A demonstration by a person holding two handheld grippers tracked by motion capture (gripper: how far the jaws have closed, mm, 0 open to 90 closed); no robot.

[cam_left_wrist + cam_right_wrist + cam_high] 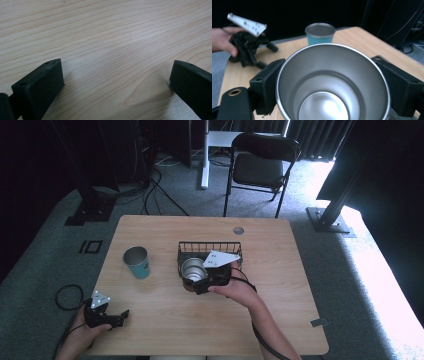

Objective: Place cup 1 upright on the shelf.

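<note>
A wooden table [165,330] stands on grey carpet, with a black folding chair [261,165] beyond its far edge. Near the middle of the table, the right gripper [200,281] grasps a steel cup [193,270], one black jaw pressed against each side of its wall; in the right gripper view the cup [332,85] shows its shiny, empty inside, mouth turned toward the camera. The cup sits at the near left corner of a dark wire basket [220,248], touching or just over its rim; whether it rests inside the basket or just before it cannot be told. The right hand [237,289] holds the tool from the near side, the forearm running down to the near edge. To the left of the basket, well apart from it, a teal cup [137,262] with a steel rim stands upright on the bare wood; the right gripper view shows it [320,33] beyond the steel cup. At the near left corner of the table, the left gripper [119,316] lies low over the wood, held by the left hand [86,327]. In the left gripper view its jaws stand wide apart with nothing but wood grain between them.
</note>
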